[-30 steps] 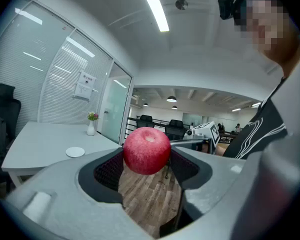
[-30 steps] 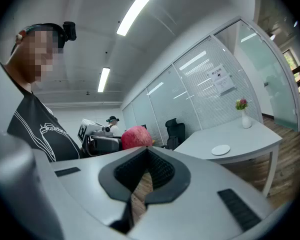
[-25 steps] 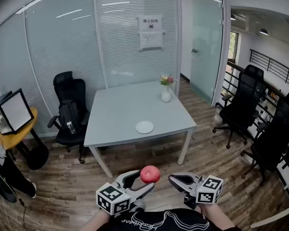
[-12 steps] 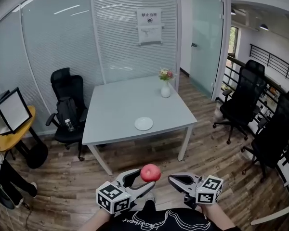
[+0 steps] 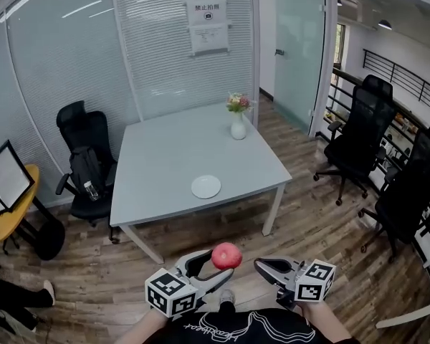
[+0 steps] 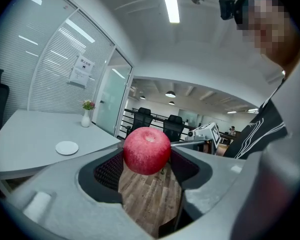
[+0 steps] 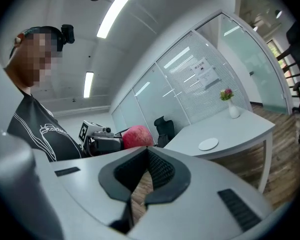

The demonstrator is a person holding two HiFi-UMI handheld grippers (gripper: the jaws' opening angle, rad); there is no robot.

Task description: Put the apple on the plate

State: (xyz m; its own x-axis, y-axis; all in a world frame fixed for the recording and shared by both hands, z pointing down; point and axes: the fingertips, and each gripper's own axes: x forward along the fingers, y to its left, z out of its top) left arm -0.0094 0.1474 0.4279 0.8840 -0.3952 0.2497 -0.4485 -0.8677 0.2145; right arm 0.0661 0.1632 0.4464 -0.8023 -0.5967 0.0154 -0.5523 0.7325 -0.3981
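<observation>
A red apple (image 5: 226, 255) is held low in the head view, well short of the table, with my left gripper (image 5: 209, 265) shut on it. In the left gripper view the apple (image 6: 146, 150) sits clamped between the dark pads (image 6: 107, 170). The small white plate (image 5: 206, 186) lies near the front edge of the grey table (image 5: 165, 156), and shows as a plate (image 6: 67, 147) far beyond the jaws. My right gripper (image 5: 270, 268) hangs beside the apple, shut with nothing in it. In its own view the jaws of the right gripper (image 7: 146, 156) meet, with the apple (image 7: 136, 136) and plate (image 7: 208, 144) beyond.
A white vase with flowers (image 5: 238, 122) stands at the table's far edge. A black office chair (image 5: 86, 165) sits at the table's left, and two more black chairs (image 5: 362, 138) stand at the right. Wooden floor (image 5: 308, 235) lies between me and the table.
The table and plate have drawn nearer and shifted slightly left in the head view. The apple stays clamped in the left gripper; the right gripper holds its place.
</observation>
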